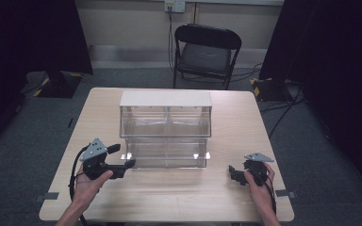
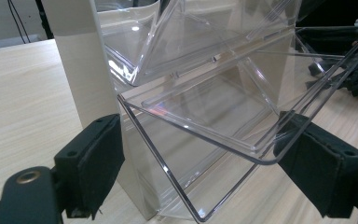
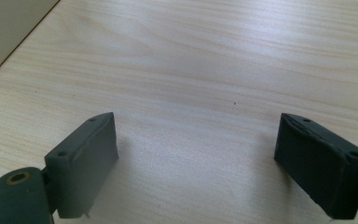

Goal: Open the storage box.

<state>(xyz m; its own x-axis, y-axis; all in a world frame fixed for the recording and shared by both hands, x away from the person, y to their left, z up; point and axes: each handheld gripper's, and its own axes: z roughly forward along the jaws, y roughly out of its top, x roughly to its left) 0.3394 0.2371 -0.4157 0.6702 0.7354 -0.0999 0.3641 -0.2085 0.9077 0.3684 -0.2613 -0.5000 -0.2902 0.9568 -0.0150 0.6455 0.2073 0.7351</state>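
A clear plastic bin cabinet [image 1: 166, 127] with a white top stands mid-table, two small bins above one wide lower bin [image 1: 167, 153]. In the left gripper view the lower bin [image 2: 223, 116] leans outward, empty. My left gripper [image 1: 122, 156] is at the bin's front left corner, and its open jaws [image 2: 200, 133] straddle the bin's clear rim without touching it. My right gripper [image 1: 234, 174] sits low over bare table to the right of the cabinet; it is open [image 3: 196, 135] with nothing between its fingers. It is also seen far off through the plastic [image 2: 356, 79].
The pale wooden table [image 1: 179, 197] has free room in front of the cabinet and on both sides. The cabinet's white side [image 3: 4, 32] is at the top left of the right gripper view. A black folding chair [image 1: 206, 52] stands behind the table. Dark curtains hang on both sides.
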